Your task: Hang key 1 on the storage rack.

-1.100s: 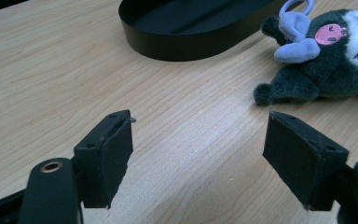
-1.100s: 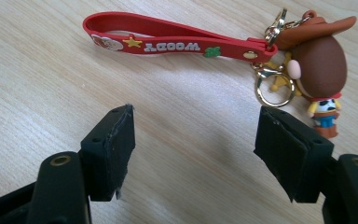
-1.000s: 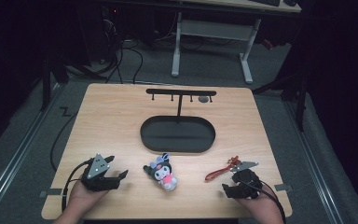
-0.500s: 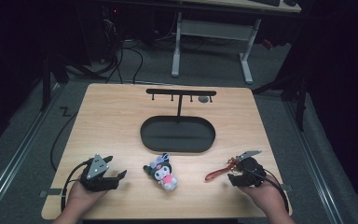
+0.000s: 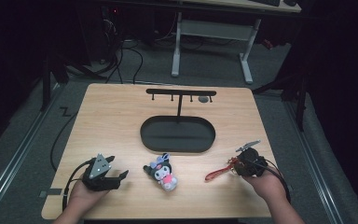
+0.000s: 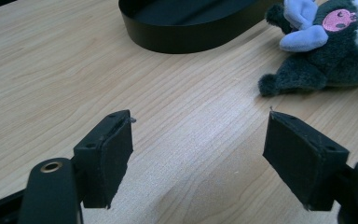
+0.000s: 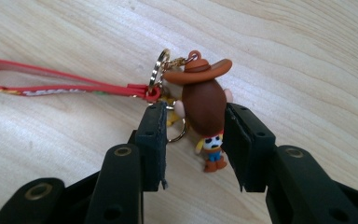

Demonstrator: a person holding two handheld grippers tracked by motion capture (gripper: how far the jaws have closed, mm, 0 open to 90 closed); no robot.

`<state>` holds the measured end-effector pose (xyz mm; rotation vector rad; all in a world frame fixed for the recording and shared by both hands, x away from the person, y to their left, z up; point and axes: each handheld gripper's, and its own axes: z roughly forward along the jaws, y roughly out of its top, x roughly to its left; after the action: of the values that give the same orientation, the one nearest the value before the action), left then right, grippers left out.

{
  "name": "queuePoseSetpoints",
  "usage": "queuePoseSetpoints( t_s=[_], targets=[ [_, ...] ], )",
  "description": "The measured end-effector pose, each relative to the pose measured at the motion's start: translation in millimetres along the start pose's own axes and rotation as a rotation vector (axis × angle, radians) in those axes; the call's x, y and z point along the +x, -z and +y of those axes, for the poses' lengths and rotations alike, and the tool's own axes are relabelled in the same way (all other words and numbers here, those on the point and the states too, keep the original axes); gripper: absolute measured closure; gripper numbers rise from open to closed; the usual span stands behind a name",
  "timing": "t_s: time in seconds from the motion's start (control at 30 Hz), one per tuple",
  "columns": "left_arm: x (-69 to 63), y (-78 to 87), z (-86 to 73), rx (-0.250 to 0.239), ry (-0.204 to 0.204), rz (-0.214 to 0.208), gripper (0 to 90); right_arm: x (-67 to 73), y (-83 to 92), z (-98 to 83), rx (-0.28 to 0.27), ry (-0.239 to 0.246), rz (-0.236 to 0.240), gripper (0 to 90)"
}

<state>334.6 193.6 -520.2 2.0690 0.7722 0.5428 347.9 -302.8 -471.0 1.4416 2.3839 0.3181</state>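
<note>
With the right gripper (image 7: 193, 140) closing on the cowboy keychain (image 7: 204, 109) near the desk's right edge, grip its body squarely before lifting; the left gripper (image 6: 198, 154) waits, jaws spread and empty.

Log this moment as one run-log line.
right gripper: jaws just closing around cowboy keychain figure, red strap trailing | left gripper: open on table near plush toy

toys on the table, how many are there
2. A dark plush toy lies at the front middle, near the black oval tray. A cowboy figure keychain with a red strap sits at the front right, between the right gripper's jaws.
</note>
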Motion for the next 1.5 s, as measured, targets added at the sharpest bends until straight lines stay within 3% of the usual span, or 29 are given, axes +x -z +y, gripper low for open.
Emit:
queuePoseSetpoints(
  t_s=[0.4,0.63,1.2,1.5],
  targets=[
    [0.6,1.6,-1.4,0.006,-0.001,-0.002,24.1,-0.2,-15.2,9.7,0.058,0.020,-0.009,54.1],
    [0.7,1.0,-2.2,0.013,0.000,-0.007,24.1,-2.4,-21.9,11.3,0.083,0.007,-0.007,53.3],
    [-0.4,-0.1,-3.1,0.029,-0.010,-0.009,24.4,-18.5,-27.9,11.6,0.064,-0.071,0.075,57.7],
    [-1.3,0.9,-3.4,0.028,-0.013,-0.009,24.8,-14.7,-26.8,11.7,0.069,-0.054,0.056,63.5]
  ],
)
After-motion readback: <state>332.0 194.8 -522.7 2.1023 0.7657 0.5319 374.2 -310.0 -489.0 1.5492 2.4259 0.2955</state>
